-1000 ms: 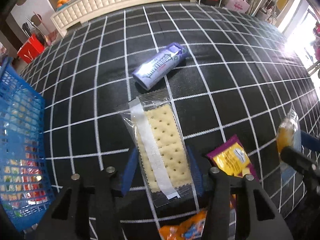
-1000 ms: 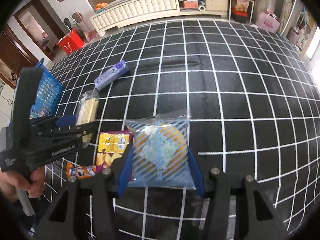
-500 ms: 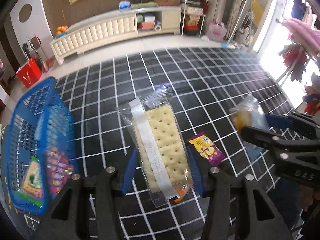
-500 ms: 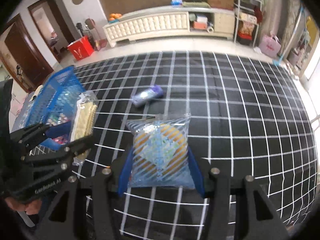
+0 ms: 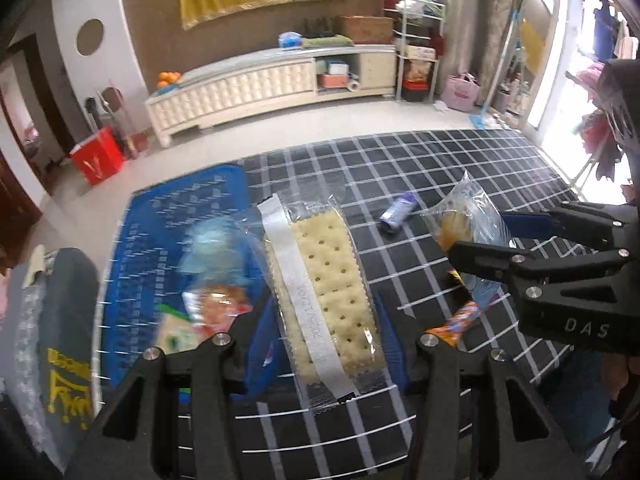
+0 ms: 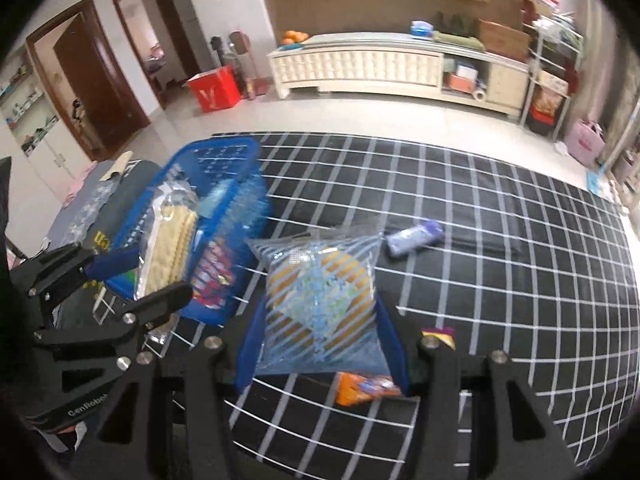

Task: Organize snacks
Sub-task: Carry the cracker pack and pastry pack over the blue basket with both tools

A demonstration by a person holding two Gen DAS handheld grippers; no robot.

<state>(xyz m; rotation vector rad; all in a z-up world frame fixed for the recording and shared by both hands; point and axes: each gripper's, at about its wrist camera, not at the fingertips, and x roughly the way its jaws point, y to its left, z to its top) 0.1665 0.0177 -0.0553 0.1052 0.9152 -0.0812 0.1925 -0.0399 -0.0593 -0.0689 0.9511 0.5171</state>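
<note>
The left gripper (image 5: 326, 344) is clenched on a cracker pack (image 5: 324, 284), the blue fingers (image 5: 262, 344) pressing its two long sides near the lower end. The pack's long axis runs forward, away from the camera, so most of it sticks out ahead of the fingers. The right gripper (image 6: 320, 344) grasps a striped bag (image 6: 320, 300) in the same way, held at its lower part.

The blue basket (image 5: 168, 216) stands on the counter (image 5: 460, 160) at the left, with several snacks already inside. In the left wrist view it lies to the left of the cracker pack and just beside it; the pack's far end seems to be over the basket's right rim, but blur makes this unsure. In the right wrist view the basket is clearly left of the striped bag, with the left gripper between them. So the left hand is the nearer one, and I judge that it should drop first, moving a little left before the fingers let go.

A purple tube (image 6: 414, 236), an orange packet (image 6: 360, 388) and a purple-yellow packet (image 6: 440, 334) lie loose on the counter, not yet sorted.
</note>
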